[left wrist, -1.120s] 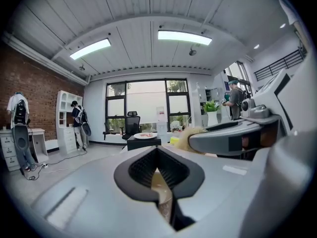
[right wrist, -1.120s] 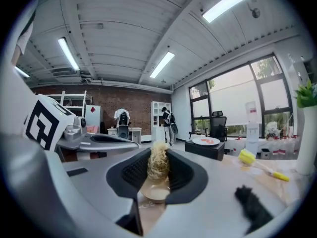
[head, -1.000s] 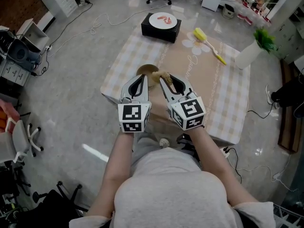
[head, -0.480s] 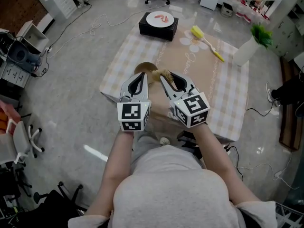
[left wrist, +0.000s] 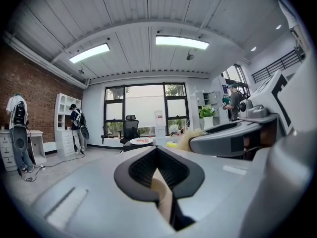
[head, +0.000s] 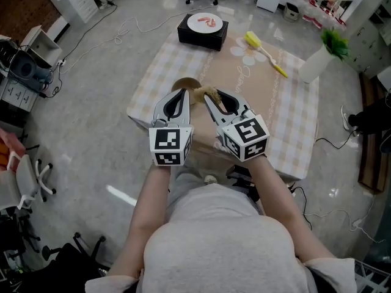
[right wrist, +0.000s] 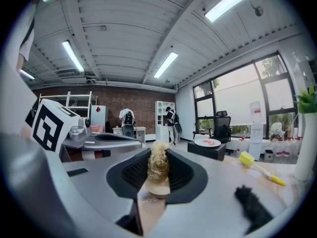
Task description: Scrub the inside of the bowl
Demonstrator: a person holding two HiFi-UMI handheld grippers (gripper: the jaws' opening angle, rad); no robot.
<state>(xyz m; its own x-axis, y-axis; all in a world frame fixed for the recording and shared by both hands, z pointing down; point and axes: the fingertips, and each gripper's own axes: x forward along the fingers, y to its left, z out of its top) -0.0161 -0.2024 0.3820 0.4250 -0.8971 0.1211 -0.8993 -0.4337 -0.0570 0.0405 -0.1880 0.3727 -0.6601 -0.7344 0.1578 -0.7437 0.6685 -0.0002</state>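
The brown wooden bowl sits near the table's front left corner, and my left gripper is shut on its rim. In the left gripper view, the tan rim shows pinched between the closed jaws of the left gripper. My right gripper is shut on a small wooden brush with tan bristles, held just right of the bowl. In the right gripper view, the brush stands upright between the closed jaws of the right gripper. The inside of the bowl is mostly hidden.
The table has a checked cloth. At its far edge are a black box with a white plate of red food, a yellow dish brush and a white vase with a green plant. Office chairs, cables and shelves surround the table.
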